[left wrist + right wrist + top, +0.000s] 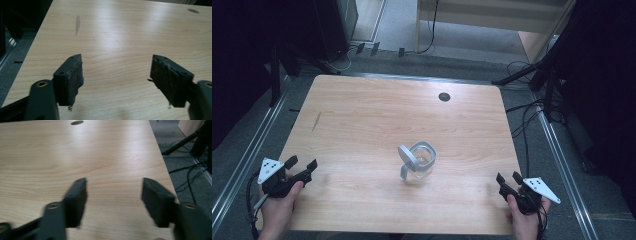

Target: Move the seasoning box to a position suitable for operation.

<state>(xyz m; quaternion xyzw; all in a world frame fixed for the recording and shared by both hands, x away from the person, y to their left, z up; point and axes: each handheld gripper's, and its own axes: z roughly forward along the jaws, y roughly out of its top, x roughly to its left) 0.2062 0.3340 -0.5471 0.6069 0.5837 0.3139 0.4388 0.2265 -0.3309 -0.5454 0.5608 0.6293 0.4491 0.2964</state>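
You look to be at the start, before any approach: your left tongs (301, 166) and right tongs (508, 178) both gape empty at the near corners of the surface (362, 110). The clear jug with the grey lid and handle (417, 161) stands mid-surface, well apart from both. From the right tongs it lies toward ten o'clock; the next move calls for a reach inward, lined up on the handle or rim.

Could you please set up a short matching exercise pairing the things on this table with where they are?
Things:
1. left tool
2. right tool
3. clear jug with grey lid
4. dark round hole

Places:
A. far part of the table, right of centre
B. near left corner, open
C. middle of the table
D. near right corner, open

Pairs: 1-B, 2-D, 3-C, 4-A
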